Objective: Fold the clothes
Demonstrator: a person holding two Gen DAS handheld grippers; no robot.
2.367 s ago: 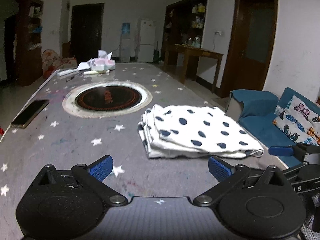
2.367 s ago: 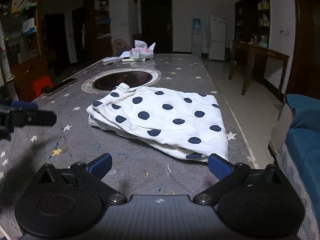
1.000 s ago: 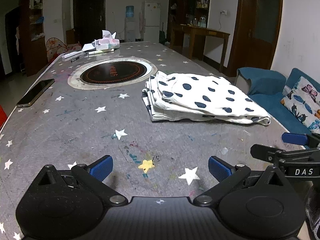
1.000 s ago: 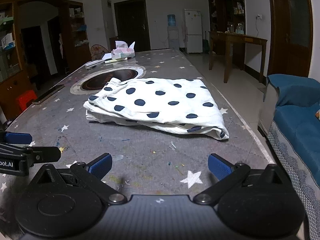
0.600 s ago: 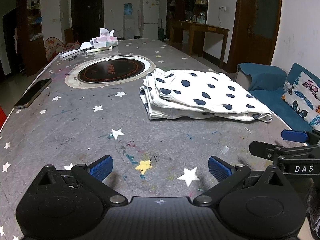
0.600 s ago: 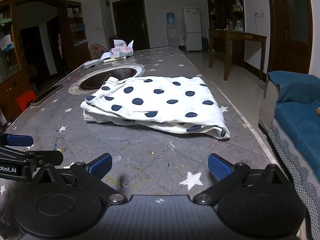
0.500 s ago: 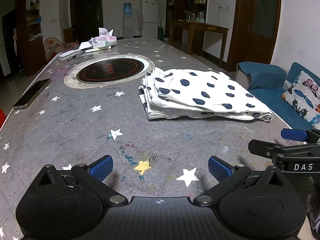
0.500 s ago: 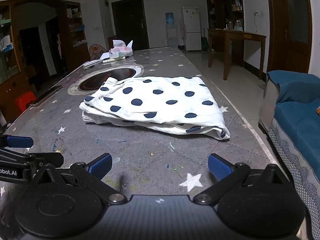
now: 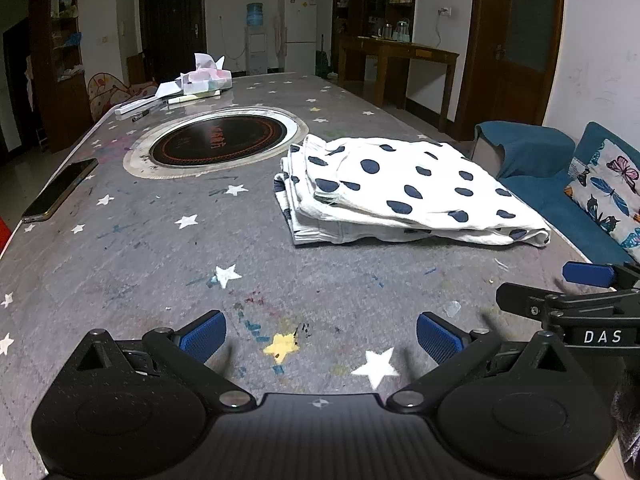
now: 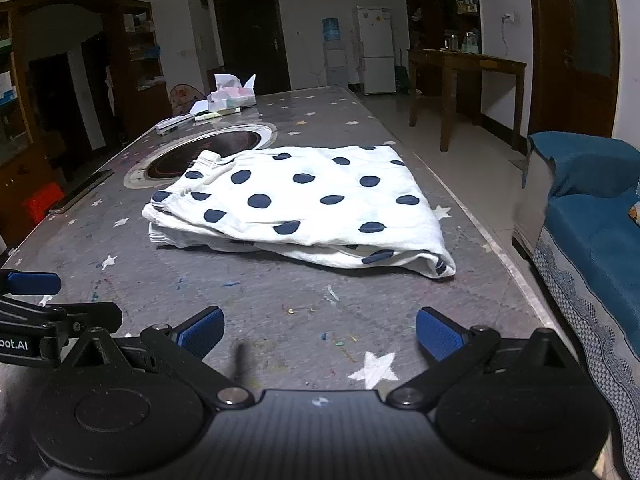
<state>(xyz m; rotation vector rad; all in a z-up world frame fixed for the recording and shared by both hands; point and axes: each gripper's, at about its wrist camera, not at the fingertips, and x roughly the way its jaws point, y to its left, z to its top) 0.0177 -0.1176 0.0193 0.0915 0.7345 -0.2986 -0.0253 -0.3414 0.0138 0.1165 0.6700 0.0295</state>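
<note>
1. Table (image 9: 120, 248): long, covered in grey felt-like cloth printed with white stars and flecked with paint; a round black cooktop (image 9: 218, 140) in a pale ring is set into its middle.
2. Far end of the table: a tissue box (image 9: 208, 78) with crumpled paper; a dark phone (image 9: 60, 190) lies flat near the left edge.
3. Folded garment (image 9: 404, 192): soft white fabric with navy polka dots, stacked in several flat layers, roughly rectangular, with a gathered waistband edge toward the cooktop. It lies on the right half of the table, just beside the cooktop ring.
4. Left gripper (image 9: 320, 338): black body with ribbed blue pads, spread wide and empty, low over the near table edge, well apart from the garment.
5. Right gripper (image 10: 320, 338): likewise spread wide and empty.
6. Blue sofa (image 10: 600, 216): beside the table's right side.
</note>
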